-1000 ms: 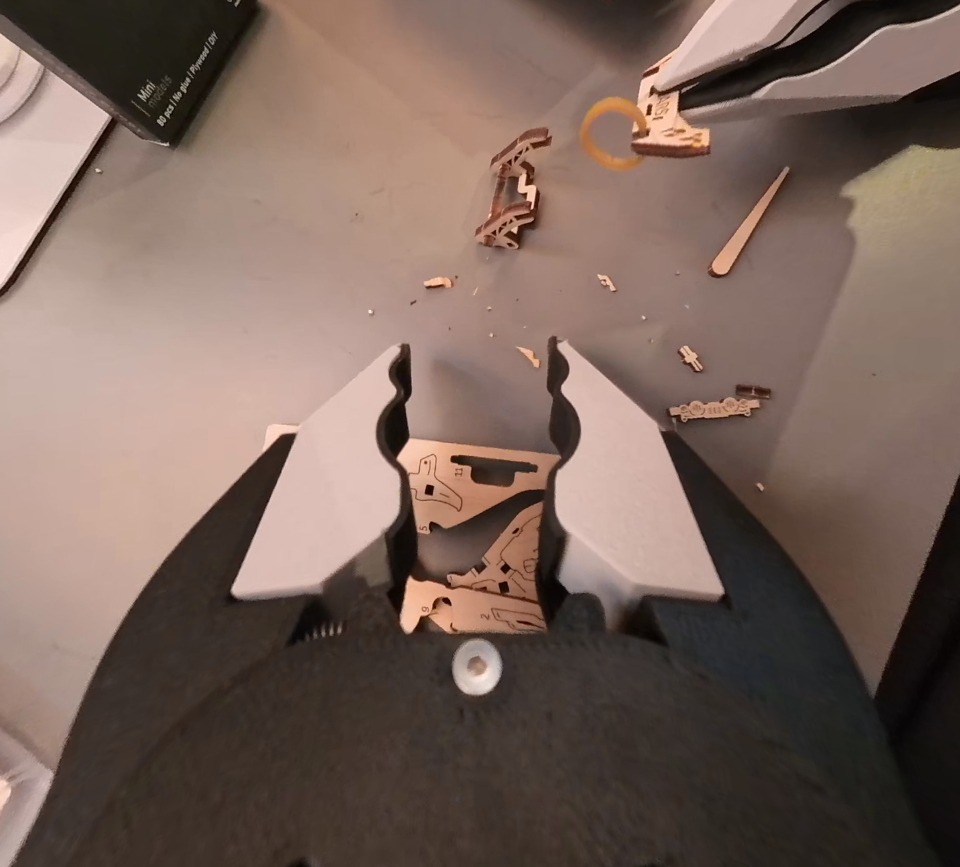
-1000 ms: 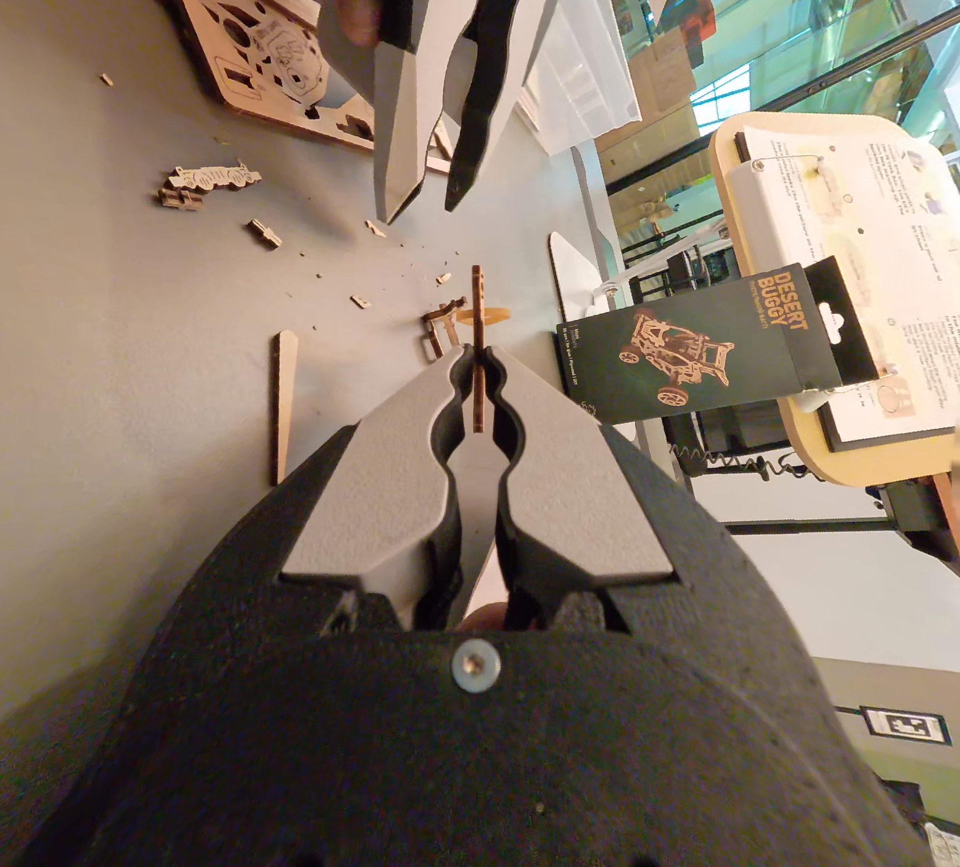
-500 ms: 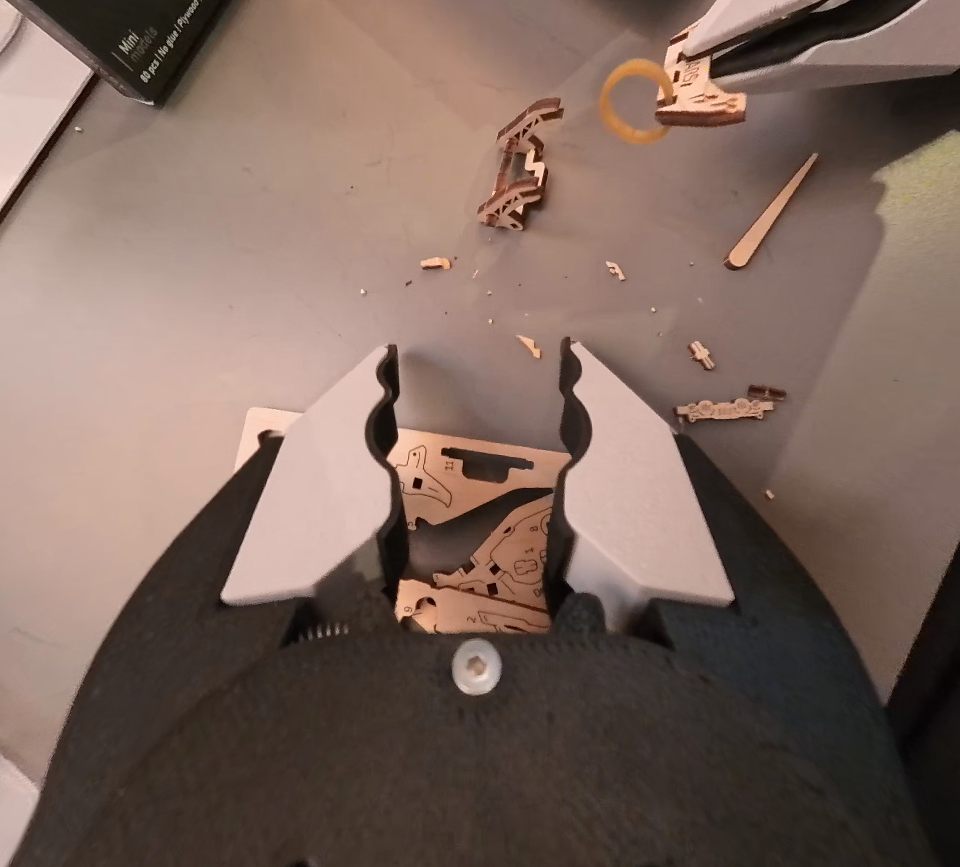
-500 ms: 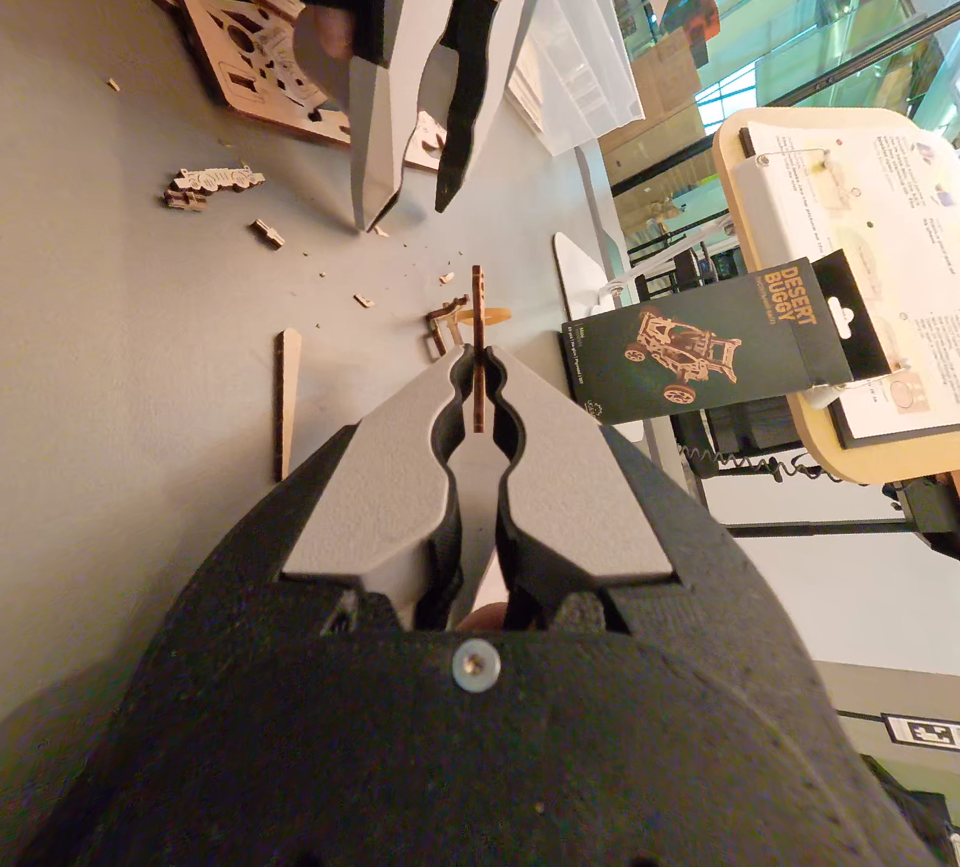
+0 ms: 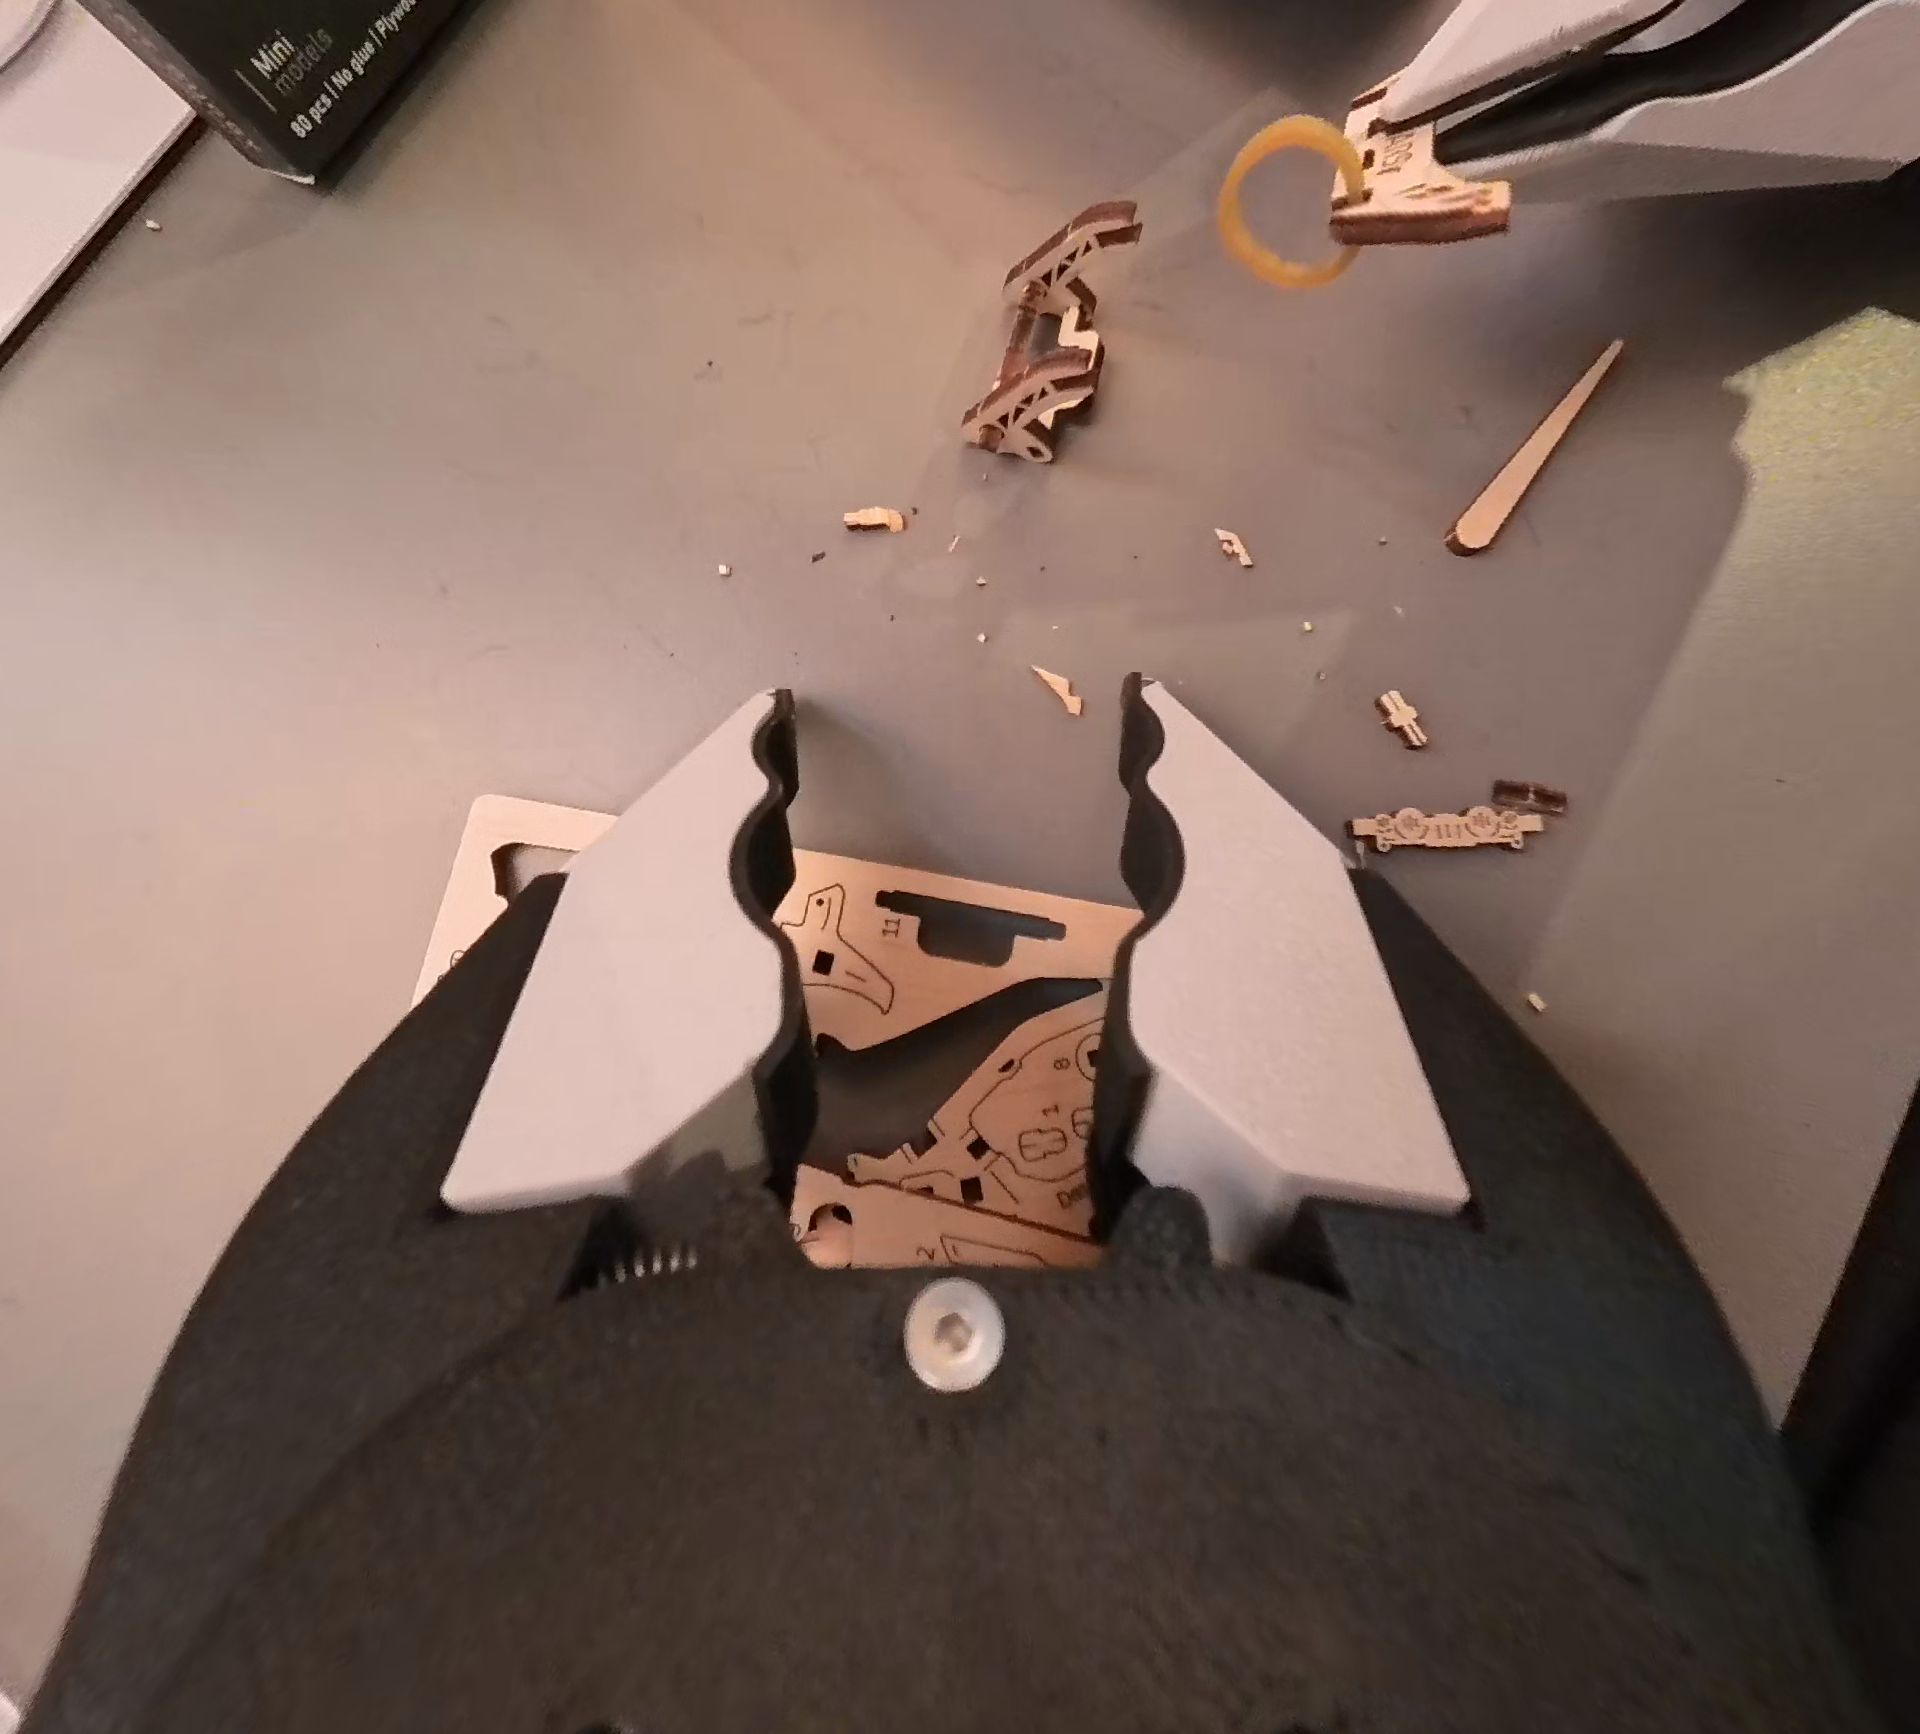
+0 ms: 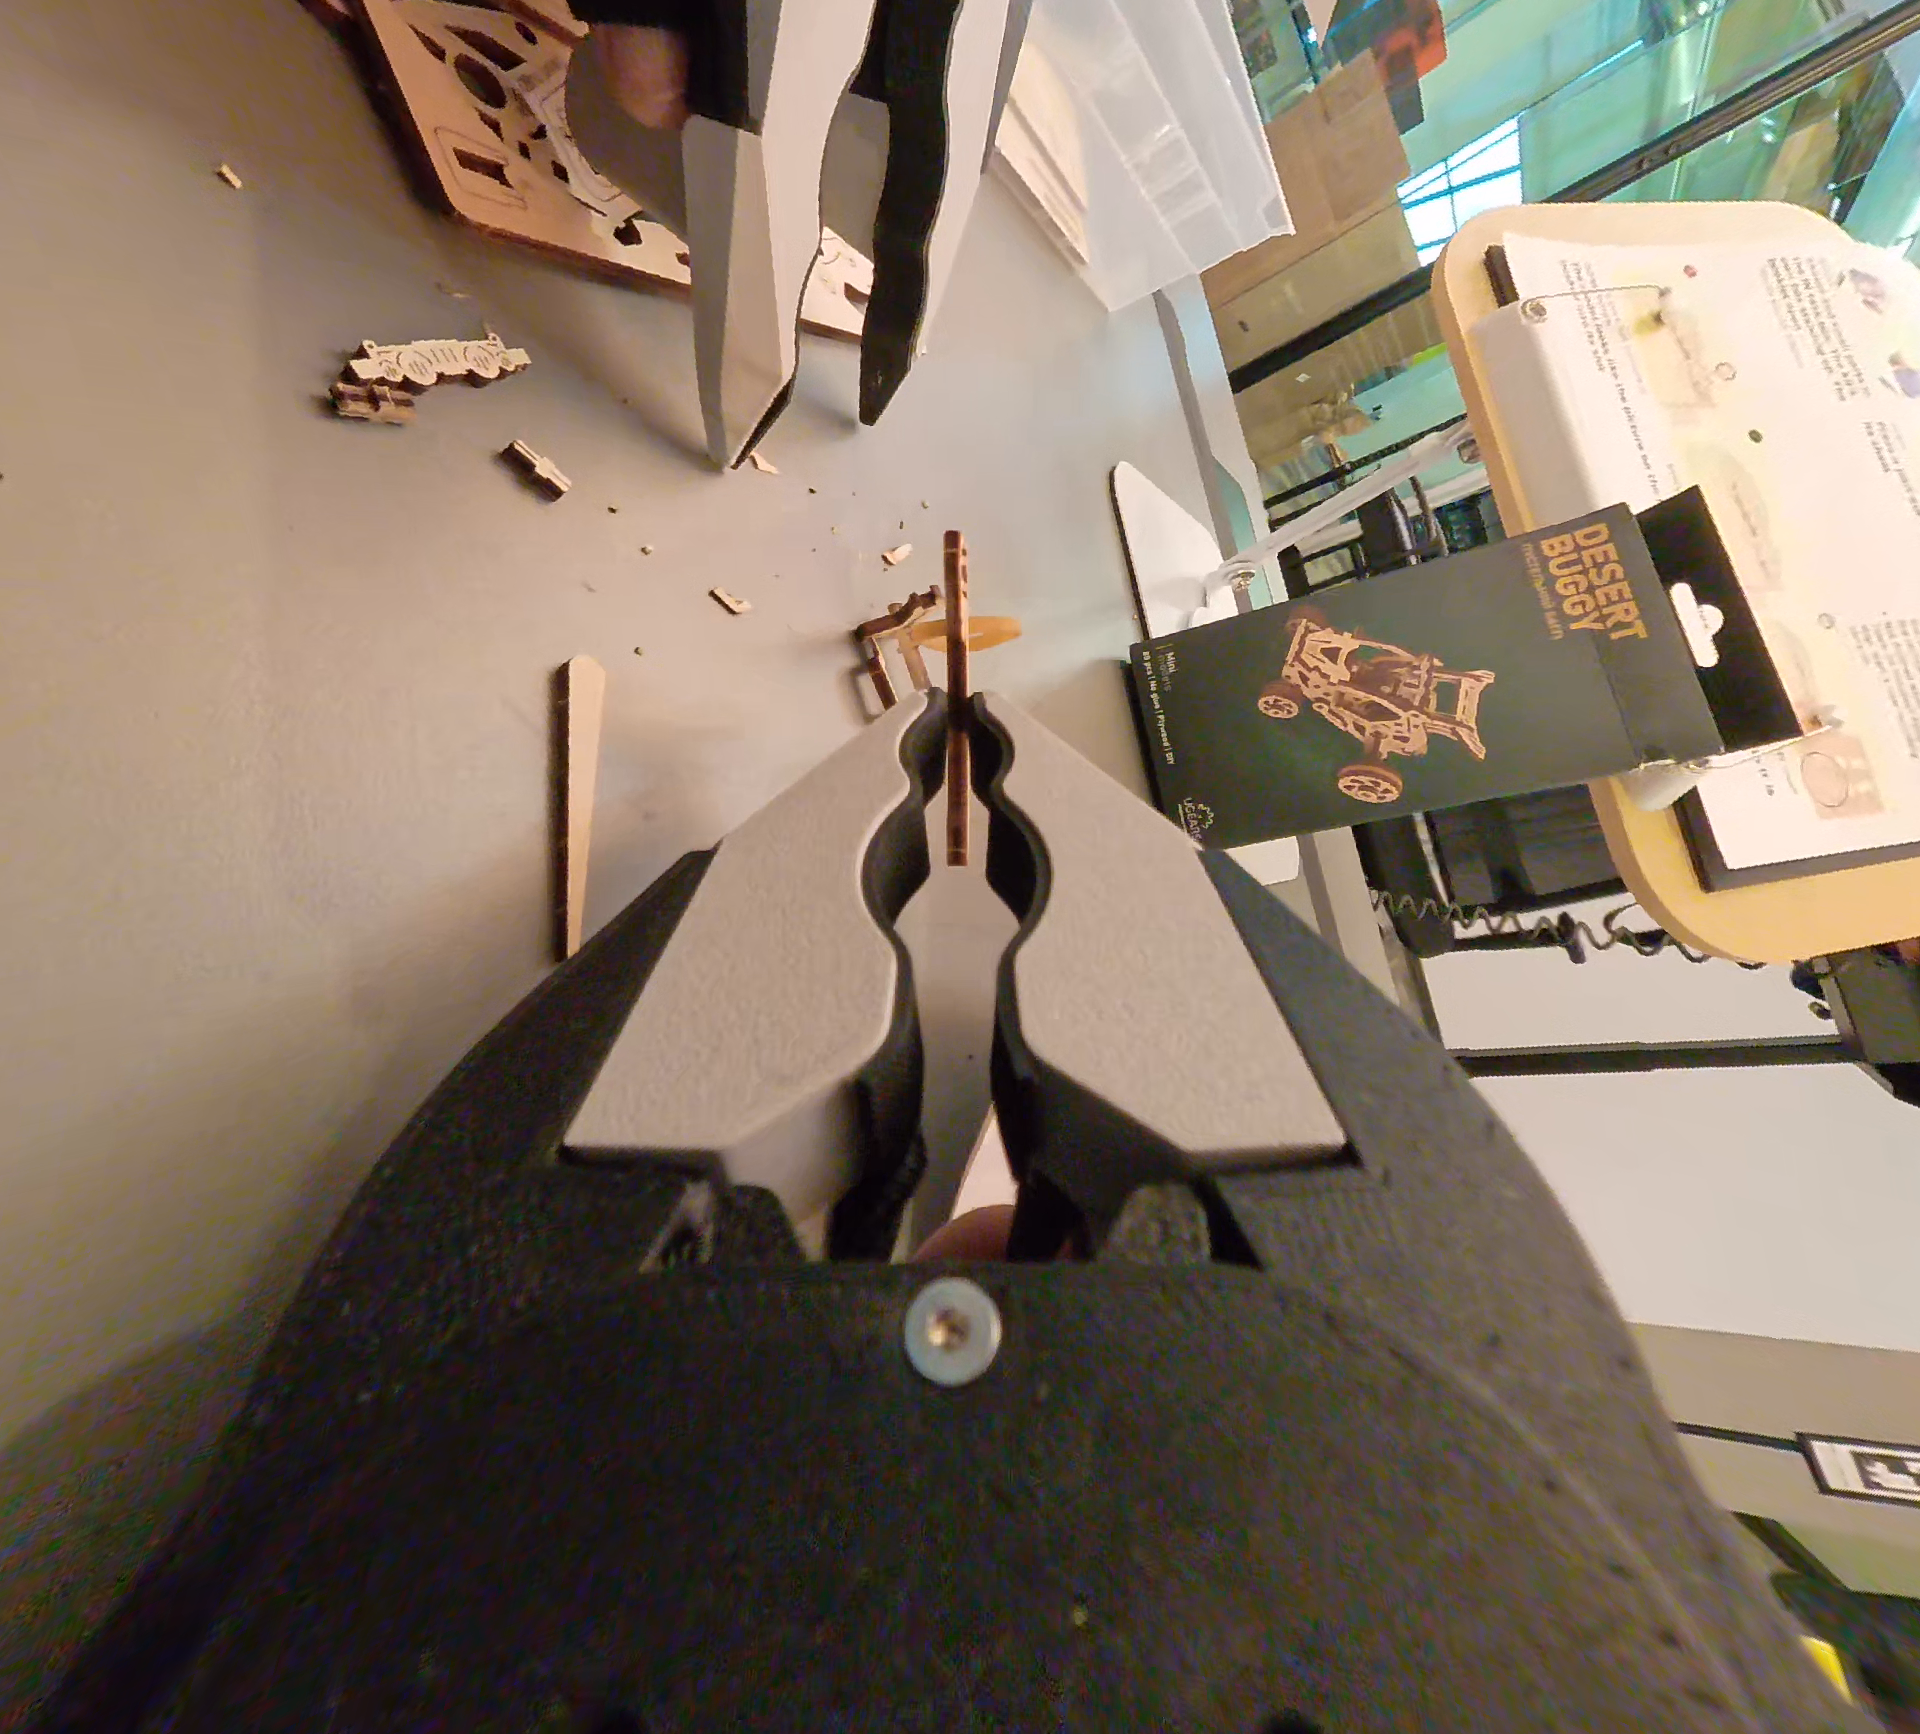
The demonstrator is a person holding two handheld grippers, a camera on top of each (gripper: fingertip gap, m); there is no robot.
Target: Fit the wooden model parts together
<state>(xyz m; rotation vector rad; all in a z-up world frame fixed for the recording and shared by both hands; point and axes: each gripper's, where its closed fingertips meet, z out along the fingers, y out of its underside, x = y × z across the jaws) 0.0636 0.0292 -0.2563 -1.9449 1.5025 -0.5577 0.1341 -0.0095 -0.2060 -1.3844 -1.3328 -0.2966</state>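
In the left wrist view, the left gripper (image 5: 954, 697) hangs over the grey table (image 5: 416, 489) with its jaws spread wide and nothing between them; under it lies a pale plywood sheet (image 5: 935, 988) with laser-cut outlines and some dark gaps where pieces are out. Ahead on the table stands a small half-built frame (image 5: 1044, 339) of two lattice-cut sides joined by crossbars, its edges burnt dark. Farther right, the right gripper (image 5: 1429, 146) is clamped on a flat wooden part (image 5: 1413, 193), held above the table, with a yellow rubber band (image 5: 1288, 204) hooked on its end. Loose bits and a tapered wooden stick (image 5: 1538, 448) lie scattered around. In the right wrist view, the wooden part (image 6: 956, 697) shows edge-on, thin and dark brown, pinched between both pads near the fingertips, the band (image 6: 971, 635) looped across it and the frame (image 6: 894, 645) just beyond.
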